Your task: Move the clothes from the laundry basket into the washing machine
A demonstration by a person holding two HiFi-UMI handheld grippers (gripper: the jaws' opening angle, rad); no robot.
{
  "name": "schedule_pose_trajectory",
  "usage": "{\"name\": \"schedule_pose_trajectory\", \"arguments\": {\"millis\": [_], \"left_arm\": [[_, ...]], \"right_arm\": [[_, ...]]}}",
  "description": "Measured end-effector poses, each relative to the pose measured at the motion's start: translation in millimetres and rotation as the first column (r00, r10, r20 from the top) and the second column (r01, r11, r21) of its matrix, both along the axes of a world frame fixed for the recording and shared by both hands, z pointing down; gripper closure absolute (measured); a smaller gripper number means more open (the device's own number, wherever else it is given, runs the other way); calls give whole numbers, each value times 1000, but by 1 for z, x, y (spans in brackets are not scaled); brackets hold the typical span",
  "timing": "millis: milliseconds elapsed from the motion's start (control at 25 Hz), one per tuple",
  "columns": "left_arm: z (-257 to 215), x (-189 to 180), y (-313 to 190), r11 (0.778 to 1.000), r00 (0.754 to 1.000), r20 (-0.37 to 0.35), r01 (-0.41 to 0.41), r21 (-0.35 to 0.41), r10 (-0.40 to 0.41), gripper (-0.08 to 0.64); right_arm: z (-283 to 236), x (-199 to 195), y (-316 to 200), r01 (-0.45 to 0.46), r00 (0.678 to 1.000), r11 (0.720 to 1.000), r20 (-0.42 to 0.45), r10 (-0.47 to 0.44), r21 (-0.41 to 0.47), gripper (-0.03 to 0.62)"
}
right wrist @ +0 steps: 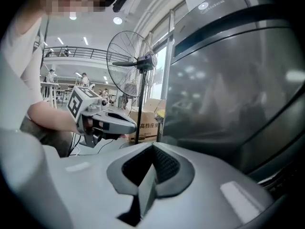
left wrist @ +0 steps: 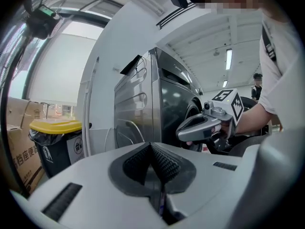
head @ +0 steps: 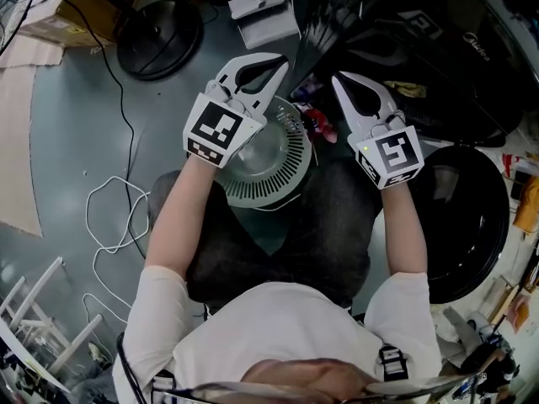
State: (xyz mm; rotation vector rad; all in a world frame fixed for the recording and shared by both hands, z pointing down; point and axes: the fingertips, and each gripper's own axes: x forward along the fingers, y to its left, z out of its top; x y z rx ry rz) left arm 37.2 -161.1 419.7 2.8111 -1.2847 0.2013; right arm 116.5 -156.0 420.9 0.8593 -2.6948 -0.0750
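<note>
Two tools raised ahead of you, side by side, tips apart. Your left tool (head: 280, 61): jaws pressed together, nothing between them. Your right tool (head: 338, 79): jaws pressed together too, nothing pinched. Laundry basket (head: 282, 183) sits just ahead of your lap, partly under left tool. Small reddish bundle (head: 317, 123) at basket's far rim, between tools; too small to tell what. Washing machine (right wrist: 228, 80) close on your right.

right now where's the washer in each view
Head view: washer at upper right, past the right gripper.
Left gripper view: centre, behind that gripper.
Right gripper view: fills the right side.
Shared landmark: the right gripper, in all three, at bottom centre in its own view.
</note>
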Motion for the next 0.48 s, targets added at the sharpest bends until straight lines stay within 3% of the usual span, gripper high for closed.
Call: {"name": "schedule_pose_trajectory", "arguments": {"millis": [240,480], "left_arm": [[3,-30,1,998,998,-9,67,0,-67,554],[1,-50,6,991,990,68,119,63,-123,554]], "right_arm": [[-5,-40,-1,66,996,998,55,-67,21,581],[11,-71,-2,112,992,993,55,-114,46,581]]}}
